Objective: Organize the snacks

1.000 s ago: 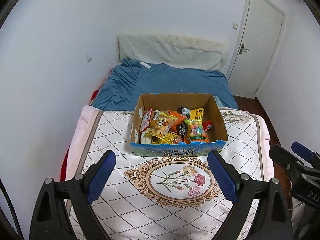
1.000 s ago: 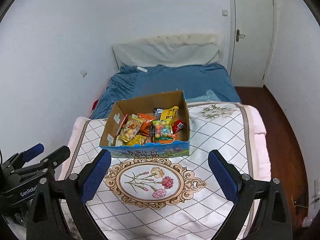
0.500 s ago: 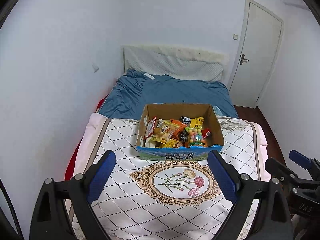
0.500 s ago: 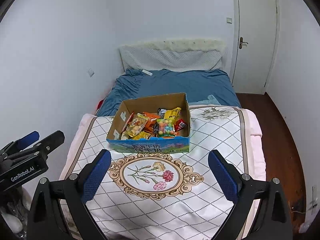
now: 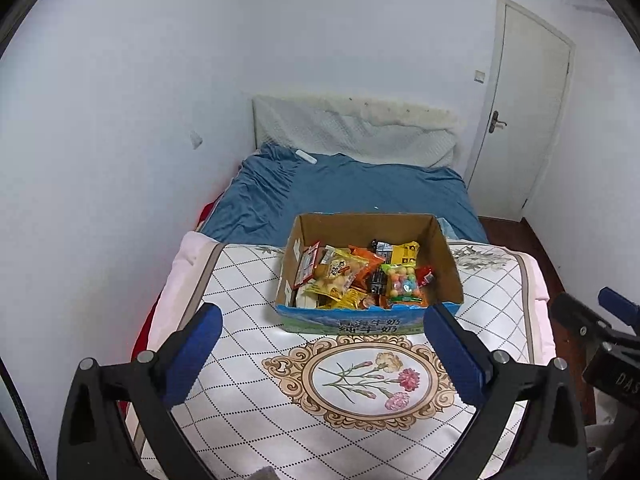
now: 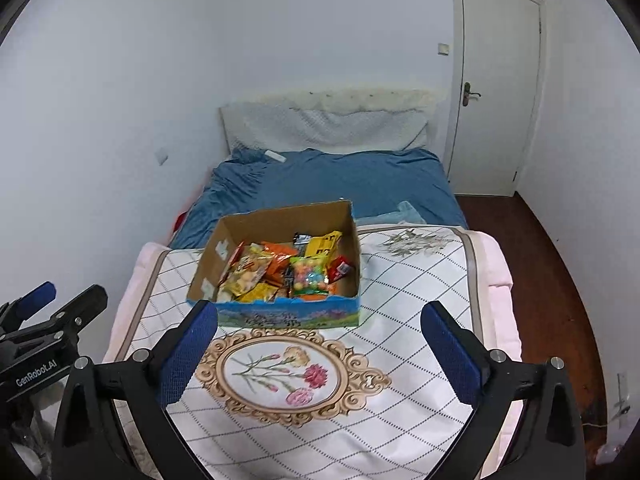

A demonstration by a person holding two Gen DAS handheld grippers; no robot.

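An open cardboard box (image 5: 447, 264) with a blue printed front stands on a white quilted blanket (image 5: 248, 296). It holds several snack packets (image 5: 340, 276), among them yellow, orange and a clear bag of coloured balls. It also shows in the right wrist view (image 6: 212, 256). My left gripper (image 5: 324, 356) is open and empty, held above the blanket short of the box. My right gripper (image 6: 320, 356) is open and empty, likewise short of the box. Each gripper shows at the edge of the other's view.
The blanket (image 6: 420, 280) with a flower medallion (image 5: 368, 380) covers the near part of a bed. Blue bedding (image 5: 360, 188) and a white headboard (image 5: 352, 128) lie beyond. Walls stand on the left; a white door (image 5: 524, 108) and dark floor (image 6: 560, 280) on the right.
Both grippers have pulled back and up from the box, so more of the room shows. Both stay open and empty. The box has not moved.
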